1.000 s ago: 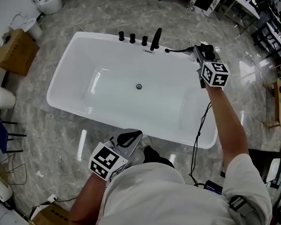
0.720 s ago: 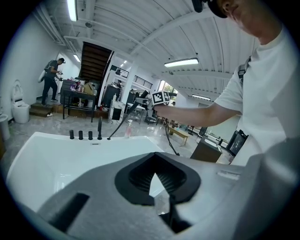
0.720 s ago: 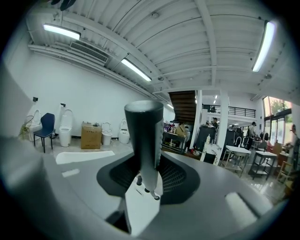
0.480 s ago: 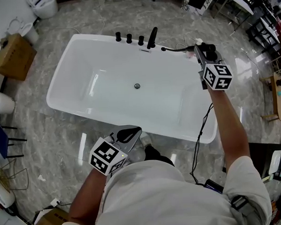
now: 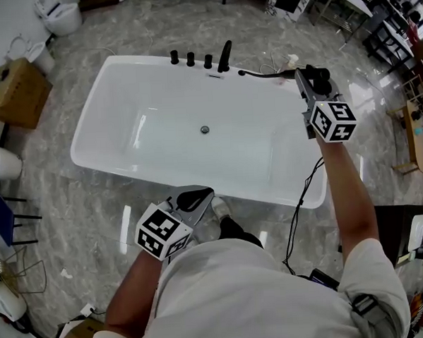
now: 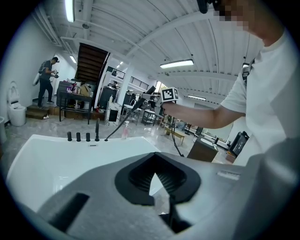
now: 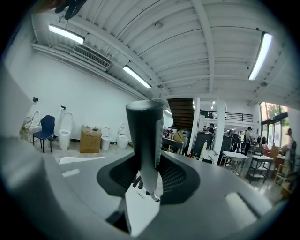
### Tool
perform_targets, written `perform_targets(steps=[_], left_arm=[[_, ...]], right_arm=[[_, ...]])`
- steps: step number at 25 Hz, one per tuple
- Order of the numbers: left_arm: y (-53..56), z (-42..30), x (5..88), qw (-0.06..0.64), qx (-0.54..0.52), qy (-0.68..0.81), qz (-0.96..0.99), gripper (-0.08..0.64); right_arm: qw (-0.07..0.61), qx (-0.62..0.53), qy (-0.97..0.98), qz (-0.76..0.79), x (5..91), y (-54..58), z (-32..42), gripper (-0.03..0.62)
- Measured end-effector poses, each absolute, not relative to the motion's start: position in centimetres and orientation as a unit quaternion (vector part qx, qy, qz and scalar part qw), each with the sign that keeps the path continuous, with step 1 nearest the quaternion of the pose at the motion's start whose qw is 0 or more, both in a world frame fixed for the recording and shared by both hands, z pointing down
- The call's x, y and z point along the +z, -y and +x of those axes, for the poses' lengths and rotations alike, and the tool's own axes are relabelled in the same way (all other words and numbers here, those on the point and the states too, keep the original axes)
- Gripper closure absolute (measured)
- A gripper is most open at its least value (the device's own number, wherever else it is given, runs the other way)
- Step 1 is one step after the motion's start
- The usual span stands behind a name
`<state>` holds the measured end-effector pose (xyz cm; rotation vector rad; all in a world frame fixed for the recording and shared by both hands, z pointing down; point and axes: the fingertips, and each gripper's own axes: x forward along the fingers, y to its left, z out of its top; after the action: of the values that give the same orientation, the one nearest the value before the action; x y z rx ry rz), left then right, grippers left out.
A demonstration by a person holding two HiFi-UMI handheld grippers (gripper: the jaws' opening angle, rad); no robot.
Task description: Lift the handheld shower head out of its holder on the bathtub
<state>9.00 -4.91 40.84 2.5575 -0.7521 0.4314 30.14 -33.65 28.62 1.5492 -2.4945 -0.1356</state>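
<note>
The black handheld shower head (image 5: 319, 75) is off the white bathtub (image 5: 87, 127) and held in the air past its far right corner, with my right gripper (image 5: 308, 80) shut on the handle. Its black hose (image 5: 263, 74) runs back to the tub's far rim beside the black faucet (image 5: 224, 57) and three knobs (image 5: 190, 58). In the right gripper view the dark handle (image 7: 144, 136) stands upright between the jaws of the right gripper (image 7: 146, 177). My left gripper (image 5: 195, 199) hangs at the tub's near edge, shut on nothing, as the left gripper view (image 6: 157, 180) confirms.
A cardboard box (image 5: 18, 93) and toilets (image 5: 58, 14) stand left of the tub. A black cable (image 5: 301, 195) hangs below my right arm. A wooden bench (image 5: 411, 136) and tables are at the right. A pink bottle (image 6: 124, 131) stands by the tub's far corner.
My right gripper has risen and drawn away from the tub's rim with the shower head, pulling the hose out longer. The left gripper has hardly shifted.
</note>
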Motion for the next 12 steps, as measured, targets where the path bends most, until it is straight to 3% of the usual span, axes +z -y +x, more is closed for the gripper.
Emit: perform_targets(steps=[12], left_arm=[[2.4,8.7,39.9,0.208,0.154,0.258,0.931,0.554]], right_arm=[[0.078,-0.067,0.841,0.532,24.6,28.3,30.1,0.446]])
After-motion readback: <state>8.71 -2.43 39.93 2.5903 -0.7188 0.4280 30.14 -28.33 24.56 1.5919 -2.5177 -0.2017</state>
